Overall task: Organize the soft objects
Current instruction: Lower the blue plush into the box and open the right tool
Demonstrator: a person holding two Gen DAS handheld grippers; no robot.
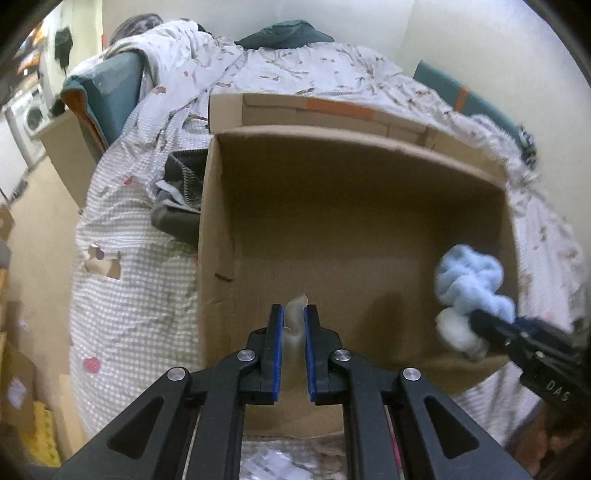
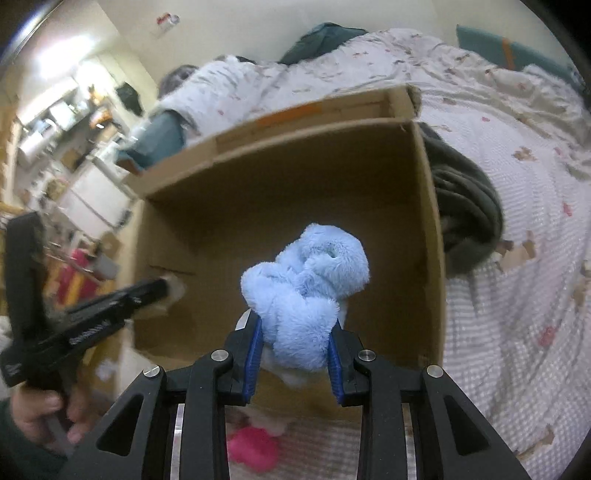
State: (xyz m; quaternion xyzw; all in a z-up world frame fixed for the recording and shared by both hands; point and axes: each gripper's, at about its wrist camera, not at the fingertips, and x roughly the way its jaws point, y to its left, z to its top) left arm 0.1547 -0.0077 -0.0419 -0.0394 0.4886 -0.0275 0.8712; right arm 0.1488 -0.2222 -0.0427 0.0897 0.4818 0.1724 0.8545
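An open cardboard box (image 1: 207,221) stands on the bed, nothing lying on its floor. My left gripper (image 1: 294,314) hangs over its near edge, shut on a thin, pale translucent soft piece (image 1: 295,314) that pokes up between the blue pads. In the right wrist view, my right gripper (image 2: 295,332) is shut on a fluffy light-blue plush (image 2: 306,280), held above the box (image 2: 430,221). That plush (image 1: 469,280) also shows at the right in the left wrist view, with a white part under it. The left gripper (image 2: 166,291) appears at the left there, held by a hand (image 2: 37,413).
A checked white bedspread (image 1: 133,295) covers the bed around the box. A dark grey fabric bundle (image 1: 177,192) lies against the box's side; the bundle (image 2: 465,206) also shows in the right wrist view. A pink soft item (image 2: 255,450) lies before the box. Teal pillows (image 1: 288,35) sit behind.
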